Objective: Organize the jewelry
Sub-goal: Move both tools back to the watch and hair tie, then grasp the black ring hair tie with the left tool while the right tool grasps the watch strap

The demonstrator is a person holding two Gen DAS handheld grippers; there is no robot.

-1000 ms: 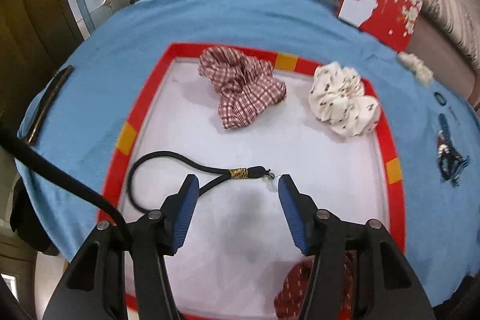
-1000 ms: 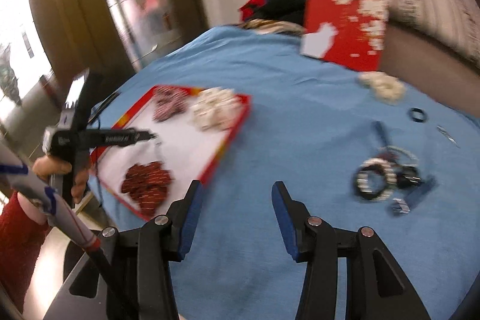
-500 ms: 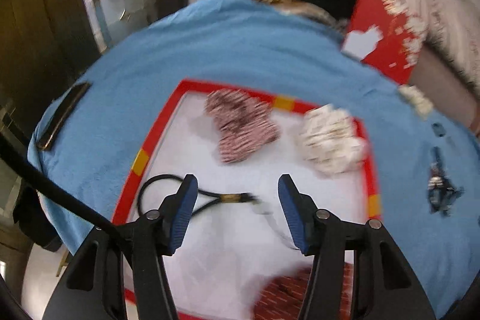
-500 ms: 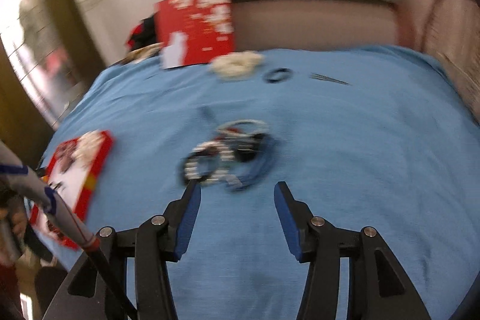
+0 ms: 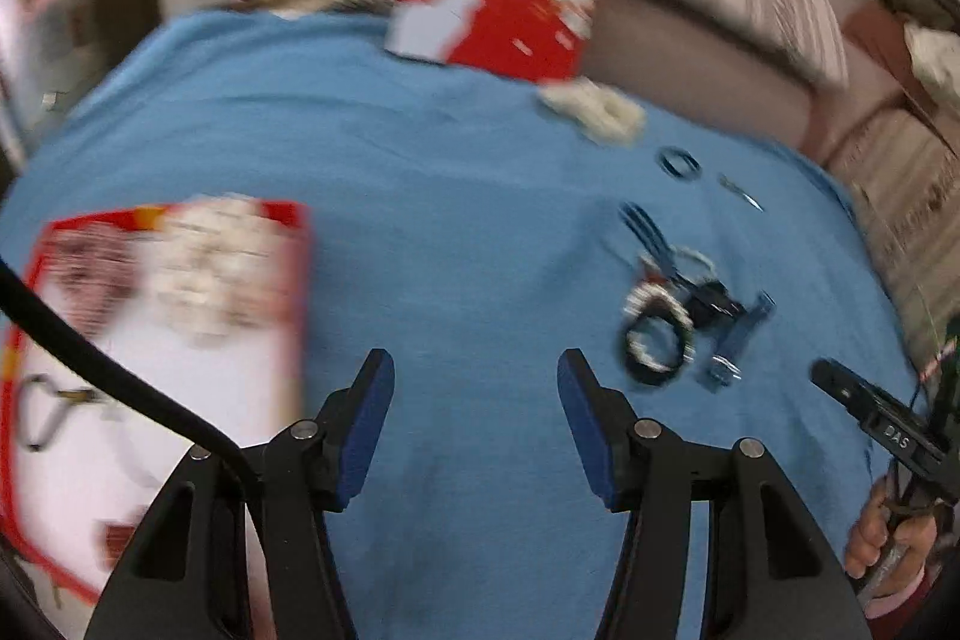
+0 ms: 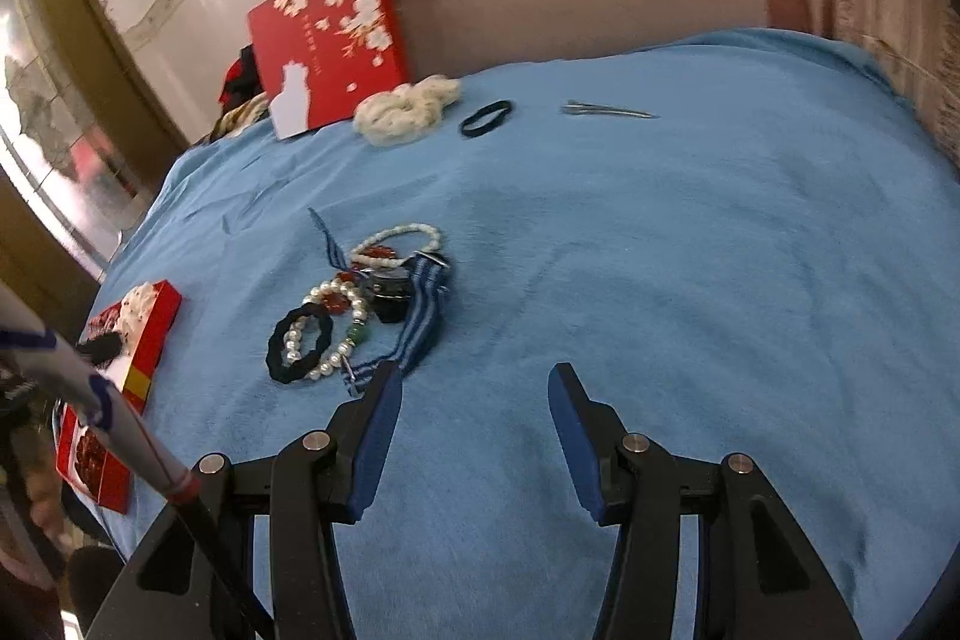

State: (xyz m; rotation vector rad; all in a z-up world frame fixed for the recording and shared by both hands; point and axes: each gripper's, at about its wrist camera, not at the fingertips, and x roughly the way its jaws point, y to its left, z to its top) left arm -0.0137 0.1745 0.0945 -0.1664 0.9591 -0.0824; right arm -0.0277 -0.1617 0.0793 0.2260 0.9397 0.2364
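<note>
A pile of jewelry (image 6: 360,304) lies on the blue cloth: pearl bracelets, a black scrunchie (image 6: 300,343), a blue striped band (image 6: 420,322). It also shows in the left wrist view (image 5: 672,316), blurred. My right gripper (image 6: 471,400) is open and empty, just right of and nearer than the pile. My left gripper (image 5: 474,388) is open and empty over bare cloth between the pile and the red-rimmed tray (image 5: 294,280). The tray holds scrunchies and a black cord necklace (image 5: 42,412).
A red box (image 6: 330,40) stands at the back. Near it lie a cream scrunchie (image 6: 402,106), a black hair tie (image 6: 486,118) and a metal clip (image 6: 606,111). A sofa runs behind the table. The tray also shows at the right wrist view's left edge (image 6: 150,340).
My left gripper has swung right, away from the tray and the cord necklace. My right gripper has swung right and come close beside the jewelry pile.
</note>
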